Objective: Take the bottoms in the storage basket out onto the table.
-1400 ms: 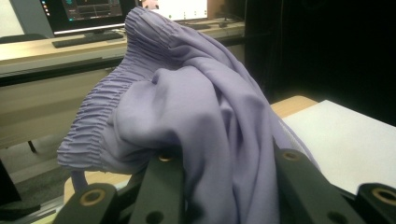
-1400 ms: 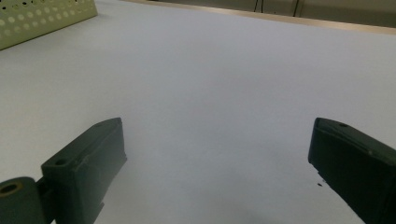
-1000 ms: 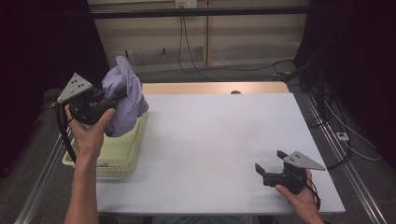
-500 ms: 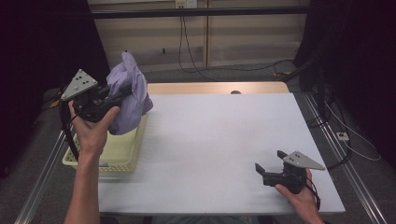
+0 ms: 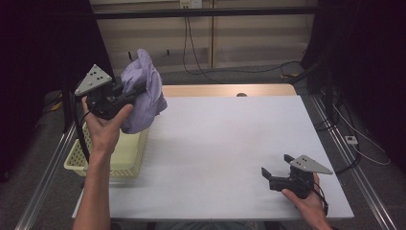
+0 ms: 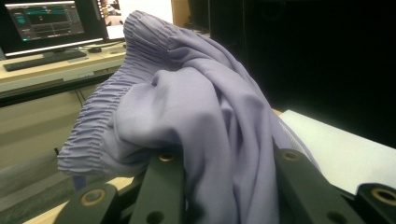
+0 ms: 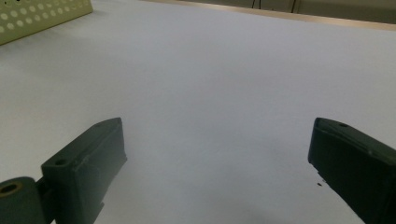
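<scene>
Evenly lit white tabletop (image 5: 225, 143) under soft overhead light, dark surroundings at both sides, faint shadows, slight softness on near black jaws in both gripper views.

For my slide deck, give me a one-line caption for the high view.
Left gripper lifts a lavender garment above a yellow basket; right gripper rests open on the white table.

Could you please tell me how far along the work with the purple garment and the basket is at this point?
Done: the left tool is shut on the purple garment and holds it up above the yellow basket. In hand: the cloth hangs bunched at the table's left edge. Left: laying it on the white tabletop, probably; the right tool waits open near the front right corner, nothing between its jaws.
</scene>
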`<state>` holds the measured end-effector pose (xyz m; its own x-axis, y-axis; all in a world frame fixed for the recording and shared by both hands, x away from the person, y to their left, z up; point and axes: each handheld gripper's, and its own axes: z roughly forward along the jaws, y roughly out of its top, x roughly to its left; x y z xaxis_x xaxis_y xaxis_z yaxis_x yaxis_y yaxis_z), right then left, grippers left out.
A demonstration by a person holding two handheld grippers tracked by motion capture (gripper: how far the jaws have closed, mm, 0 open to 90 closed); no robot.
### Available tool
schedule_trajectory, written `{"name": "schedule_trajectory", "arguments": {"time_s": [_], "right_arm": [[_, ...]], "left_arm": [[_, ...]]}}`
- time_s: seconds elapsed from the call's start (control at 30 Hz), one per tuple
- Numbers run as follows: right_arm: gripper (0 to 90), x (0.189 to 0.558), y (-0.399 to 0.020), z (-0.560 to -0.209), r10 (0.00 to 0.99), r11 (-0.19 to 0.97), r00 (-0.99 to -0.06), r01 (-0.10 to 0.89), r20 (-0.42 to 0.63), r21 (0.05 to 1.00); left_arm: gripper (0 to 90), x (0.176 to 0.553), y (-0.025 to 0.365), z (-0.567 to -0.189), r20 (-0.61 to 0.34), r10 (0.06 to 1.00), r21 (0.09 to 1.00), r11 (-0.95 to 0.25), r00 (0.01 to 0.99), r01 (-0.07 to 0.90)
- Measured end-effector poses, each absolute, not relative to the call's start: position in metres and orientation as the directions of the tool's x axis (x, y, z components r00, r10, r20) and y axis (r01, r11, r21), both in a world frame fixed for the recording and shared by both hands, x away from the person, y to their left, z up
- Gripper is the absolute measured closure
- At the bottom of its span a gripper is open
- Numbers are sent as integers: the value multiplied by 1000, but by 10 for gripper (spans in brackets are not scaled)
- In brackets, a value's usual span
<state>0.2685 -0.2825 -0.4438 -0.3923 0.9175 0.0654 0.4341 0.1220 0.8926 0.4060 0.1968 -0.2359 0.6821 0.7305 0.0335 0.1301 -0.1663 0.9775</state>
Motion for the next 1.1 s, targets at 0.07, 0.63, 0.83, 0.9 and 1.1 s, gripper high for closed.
{"name": "schedule_trajectory", "arguments": {"time_s": [0.07, 0.63, 0.83, 0.9, 1.1], "right_arm": [[41, 268, -283, -444, 919, 119, -388, 438, 69, 891], [41, 268, -282, -444, 917, 124, -394, 436, 65, 891], [41, 269, -283, -444, 917, 124, -394, 439, 67, 890], [41, 269, -282, -444, 917, 122, -393, 442, 69, 889], [41, 268, -282, -444, 915, 125, -397, 438, 67, 890]], "left_arm": [[739, 407, 193, -235, 32, 726, 977, -167, 687, 130], [736, 406, 163, -242, 17, 685, 978, -162, 728, 129], [736, 404, 146, -246, 21, 669, 975, -177, 743, 132], [736, 403, 141, -247, 20, 659, 975, -179, 751, 131], [736, 402, 132, -251, 23, 647, 973, -191, 762, 133]]}}
